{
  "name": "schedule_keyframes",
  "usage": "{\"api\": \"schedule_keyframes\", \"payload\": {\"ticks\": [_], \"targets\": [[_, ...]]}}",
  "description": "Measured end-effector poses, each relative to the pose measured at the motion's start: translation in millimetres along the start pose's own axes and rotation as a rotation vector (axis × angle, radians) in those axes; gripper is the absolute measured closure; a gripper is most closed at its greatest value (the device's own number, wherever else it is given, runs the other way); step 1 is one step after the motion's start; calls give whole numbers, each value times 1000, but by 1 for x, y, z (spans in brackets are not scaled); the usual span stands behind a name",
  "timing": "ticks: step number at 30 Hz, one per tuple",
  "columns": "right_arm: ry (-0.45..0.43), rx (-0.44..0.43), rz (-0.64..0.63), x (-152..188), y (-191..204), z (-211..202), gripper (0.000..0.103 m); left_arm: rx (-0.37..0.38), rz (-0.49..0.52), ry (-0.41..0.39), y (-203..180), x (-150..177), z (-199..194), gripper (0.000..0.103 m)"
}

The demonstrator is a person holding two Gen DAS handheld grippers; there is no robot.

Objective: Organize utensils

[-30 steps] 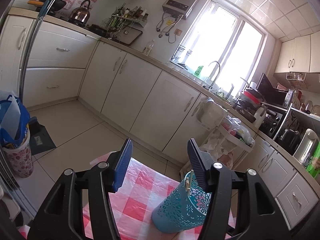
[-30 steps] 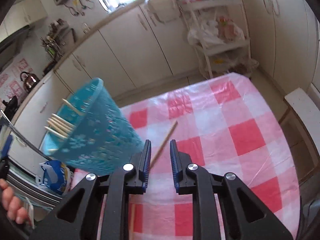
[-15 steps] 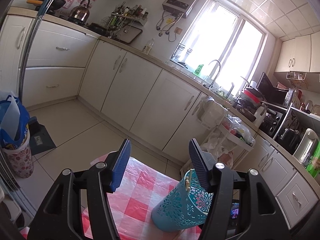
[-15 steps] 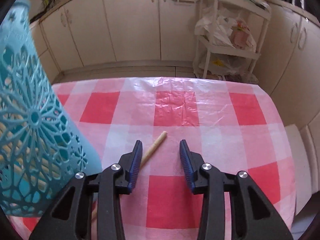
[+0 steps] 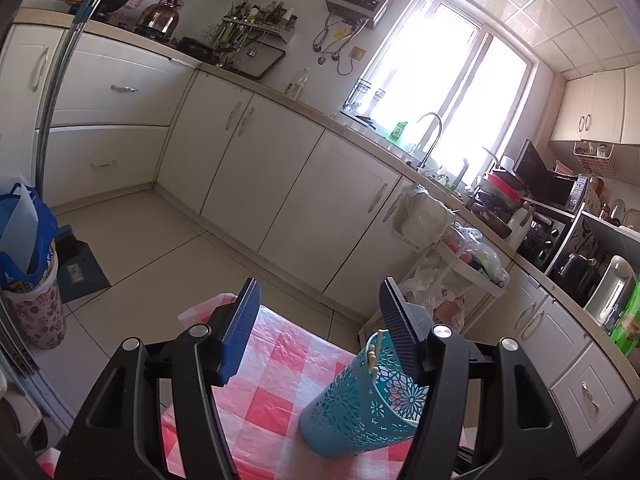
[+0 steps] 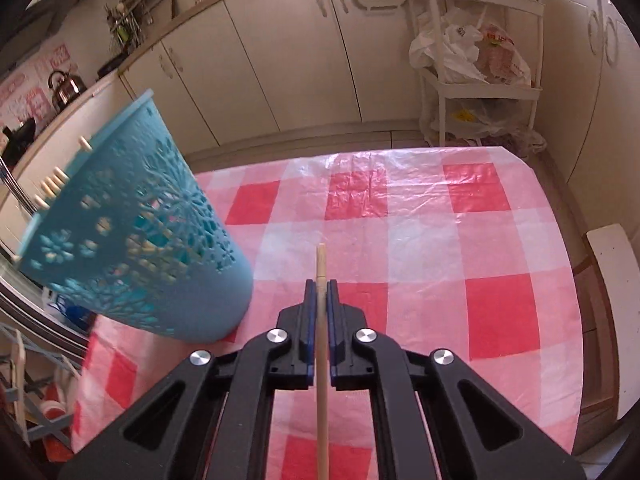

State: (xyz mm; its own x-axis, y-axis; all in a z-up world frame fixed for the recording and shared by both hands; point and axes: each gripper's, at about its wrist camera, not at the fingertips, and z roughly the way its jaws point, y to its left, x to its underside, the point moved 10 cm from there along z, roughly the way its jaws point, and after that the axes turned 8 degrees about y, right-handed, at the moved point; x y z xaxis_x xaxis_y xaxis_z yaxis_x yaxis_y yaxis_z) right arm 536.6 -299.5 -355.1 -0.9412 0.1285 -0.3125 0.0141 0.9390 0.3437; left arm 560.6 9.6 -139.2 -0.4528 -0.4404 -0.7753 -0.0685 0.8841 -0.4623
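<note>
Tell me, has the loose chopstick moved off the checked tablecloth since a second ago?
Yes. The chopstick lay slanted on the tablecloth; now the right gripper clamps it, pointing straight ahead.

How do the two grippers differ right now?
The right gripper is shut on a wooden chopstick; the left gripper stands open, gripping nothing. The right points down at the checked tablecloth; the left aims nearer level, beside the blue holder. Both have blue pads.

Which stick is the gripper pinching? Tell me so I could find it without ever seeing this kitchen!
Find the table with the pink checked cloth. Near its front, the right gripper is shut on one pale wooden chopstick. The other sticks stand in the tall teal basket beside it; this one pokes out alone between the blue pads.
</note>
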Motion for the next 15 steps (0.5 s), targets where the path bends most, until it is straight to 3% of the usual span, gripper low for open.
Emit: {"api": "schedule_keyframes", "payload": {"ticks": [7,15], "targets": [[-220,-107,17,-30,41,-82,97,-2,-16,1,5,-1,-2,44],[-553,-205,-49,-106,125,-171,97,2,-21,5,3,0,-2,43]]}}
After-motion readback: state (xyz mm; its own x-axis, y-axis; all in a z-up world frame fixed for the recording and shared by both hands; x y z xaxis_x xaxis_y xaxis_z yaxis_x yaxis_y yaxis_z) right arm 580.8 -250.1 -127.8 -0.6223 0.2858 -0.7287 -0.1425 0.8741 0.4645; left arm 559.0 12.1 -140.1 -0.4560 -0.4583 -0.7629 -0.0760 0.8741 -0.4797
